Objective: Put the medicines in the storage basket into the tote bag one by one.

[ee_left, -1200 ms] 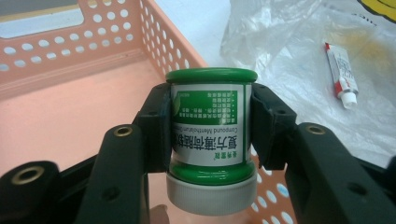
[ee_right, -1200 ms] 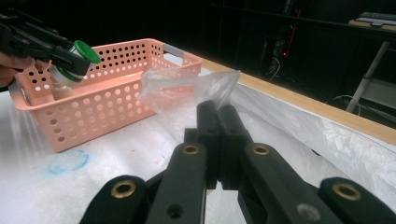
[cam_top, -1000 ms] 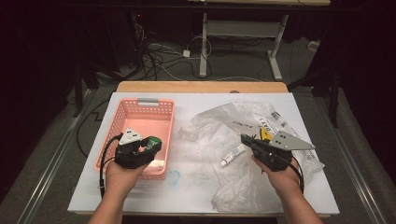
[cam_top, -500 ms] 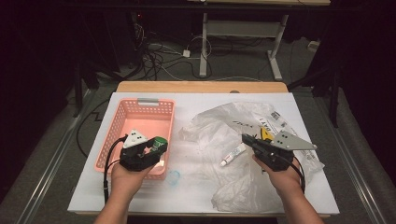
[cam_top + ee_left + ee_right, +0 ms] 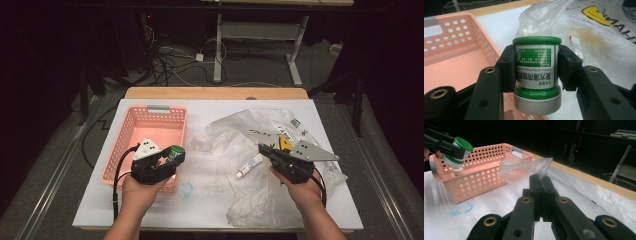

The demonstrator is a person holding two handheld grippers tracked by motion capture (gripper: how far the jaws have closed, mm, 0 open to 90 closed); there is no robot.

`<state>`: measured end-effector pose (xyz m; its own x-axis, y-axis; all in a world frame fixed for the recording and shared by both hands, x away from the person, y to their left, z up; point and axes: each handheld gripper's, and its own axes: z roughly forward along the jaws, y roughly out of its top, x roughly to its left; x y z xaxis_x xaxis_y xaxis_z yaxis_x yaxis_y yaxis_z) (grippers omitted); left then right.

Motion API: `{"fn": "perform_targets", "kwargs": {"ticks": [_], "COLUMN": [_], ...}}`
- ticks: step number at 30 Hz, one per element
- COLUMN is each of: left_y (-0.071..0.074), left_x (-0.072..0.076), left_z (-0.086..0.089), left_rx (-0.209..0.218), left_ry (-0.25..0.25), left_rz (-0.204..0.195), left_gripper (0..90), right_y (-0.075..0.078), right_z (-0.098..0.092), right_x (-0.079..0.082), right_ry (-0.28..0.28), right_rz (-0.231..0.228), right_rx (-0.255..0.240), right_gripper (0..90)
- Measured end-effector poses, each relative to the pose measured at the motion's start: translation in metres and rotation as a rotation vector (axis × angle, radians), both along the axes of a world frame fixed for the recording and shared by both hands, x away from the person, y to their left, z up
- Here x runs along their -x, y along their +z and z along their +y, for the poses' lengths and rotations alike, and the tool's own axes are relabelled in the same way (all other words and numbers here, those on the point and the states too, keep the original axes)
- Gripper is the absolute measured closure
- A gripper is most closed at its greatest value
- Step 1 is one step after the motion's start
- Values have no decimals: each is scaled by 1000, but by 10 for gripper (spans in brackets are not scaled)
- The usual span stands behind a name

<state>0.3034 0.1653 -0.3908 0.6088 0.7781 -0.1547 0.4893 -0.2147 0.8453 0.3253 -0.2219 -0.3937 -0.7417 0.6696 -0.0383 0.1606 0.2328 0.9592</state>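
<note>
A green jar with a white label and a white cap sits between the jaws of my left gripper, which is shut on its sides. The jar hangs upside down, cap nearest the camera. In the high view that gripper holds the jar over the front right corner of the pink basket. My right gripper rests over the crumpled plastic bag, jaws shut together with nothing between them. In its own view the right gripper points at a raised fold of the bag.
A small white tube lies on the bag between the hands. A blue circle mark is on the white board beside the basket. Packets lie under the bag at the right. Cables and desk legs stand beyond the far edge.
My left gripper has carried the jar a little to the right and up, along the basket's front edge toward its right corner. The right hand has stayed put.
</note>
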Motion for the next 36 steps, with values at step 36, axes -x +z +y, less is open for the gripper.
{"fn": "perform_targets", "kwargs": {"ticks": [36], "left_y": [-15], "left_x": [-15], "left_z": [-97], "left_rx": [-50], "left_ry": [-193], "left_rz": [21], "left_gripper": [535], "right_y": [5], "right_z": [-2], "right_x": [11], "right_ry": [12], "right_rz": [-20], "right_rx": [7], "right_gripper": [900]}}
